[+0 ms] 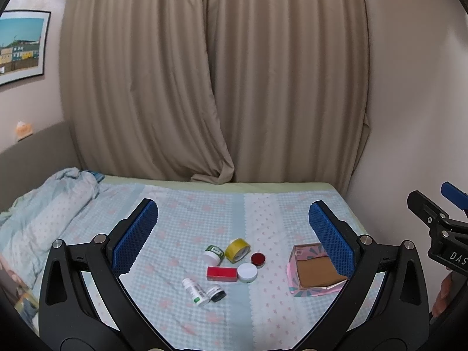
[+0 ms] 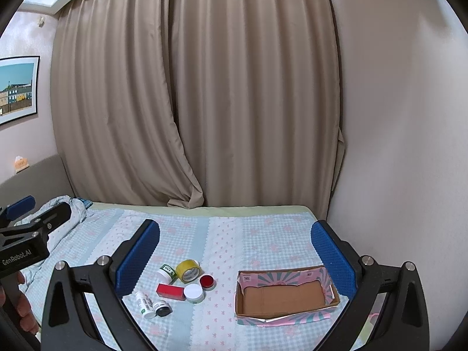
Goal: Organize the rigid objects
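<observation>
Nothing was sorted yet, as far as we could tell. The box [image 2: 285, 295] sat on the bed [image 2: 263, 234] with only its bare cardboard floor showing, nothing inside.

All seven items lay in one cluster left of the box, clear of it:
- tape roll [image 2: 189, 269], on its edge, at the far side of the cluster
- green-label jar [image 2: 166, 272], touching the tape's left side
- red tin [image 2: 207, 282], nearest the box, just right of the tape
- white-lid jar [image 2: 193, 292], just in front of the red tin
- red carton [image 2: 171, 291], lying flat, against the white-lid jar's left side
- white bottle [image 2: 145, 304], on its side, at the near left corner of the cluster
- black jar [image 2: 162, 308], tipped over, touching the bottle's right side

Tools: we held the left gripper [image 1: 234, 238] above the bed, jaws spread wide, nothing between the pads [image 1: 136, 238]; in its own view the cluster sat between the fingers. The right gripper [image 2: 235, 257] was likewise spread wide and carrying nothing, with the box under its right finger and partly hidden by it.

Our read: zero of seven done. Assuming the box was the target, every item was left to pick and place. The cluster was tight; several pieces touched, so whichever we grabbed first risked nudging its neighbours. The red tin and tape looked the most accessible from the box side.
</observation>
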The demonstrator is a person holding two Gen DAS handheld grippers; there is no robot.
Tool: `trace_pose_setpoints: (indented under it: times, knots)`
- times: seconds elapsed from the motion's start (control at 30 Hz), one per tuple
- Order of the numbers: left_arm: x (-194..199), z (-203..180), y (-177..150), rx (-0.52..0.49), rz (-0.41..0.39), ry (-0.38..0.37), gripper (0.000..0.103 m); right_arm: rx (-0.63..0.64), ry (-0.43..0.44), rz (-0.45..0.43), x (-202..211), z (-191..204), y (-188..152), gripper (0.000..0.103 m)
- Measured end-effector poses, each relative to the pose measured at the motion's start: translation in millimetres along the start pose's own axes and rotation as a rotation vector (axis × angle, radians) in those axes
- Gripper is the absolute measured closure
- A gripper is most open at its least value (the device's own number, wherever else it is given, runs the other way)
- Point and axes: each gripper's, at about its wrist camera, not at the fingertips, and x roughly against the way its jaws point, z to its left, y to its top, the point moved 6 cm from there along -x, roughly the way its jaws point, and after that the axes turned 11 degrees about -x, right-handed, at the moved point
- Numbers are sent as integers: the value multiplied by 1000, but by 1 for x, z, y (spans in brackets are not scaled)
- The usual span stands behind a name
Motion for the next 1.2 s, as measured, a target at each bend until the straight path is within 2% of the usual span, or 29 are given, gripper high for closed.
trace_pose_setpoints:
  times: [0.3, 0.47, 0.6, 0.77, 0.93, 1.2]
  knots:
    - [-1, -6, 0, 4, -2, -11, 1, 27, 9, -32, 6, 4, 3, 0]
    - [-15, -3, -3, 33, 43, -10, 1, 21, 23, 20, -3, 4, 3, 0]
    - [-37, 8, -17, 85, 114, 7, 1, 50, 33, 78, -23, 4, 1, 0]
    - [-74, 29, -53, 159, 213, 71, 1, 75, 105, 176, -69, 7, -10, 0]
    - [-121, 59, -109, 267, 350, 105, 1, 130, 176, 322, -141, 19, -39, 0]
    - [-216, 98, -206, 434, 567, 103, 1, 180, 222, 558, -267, 44, -95, 0]
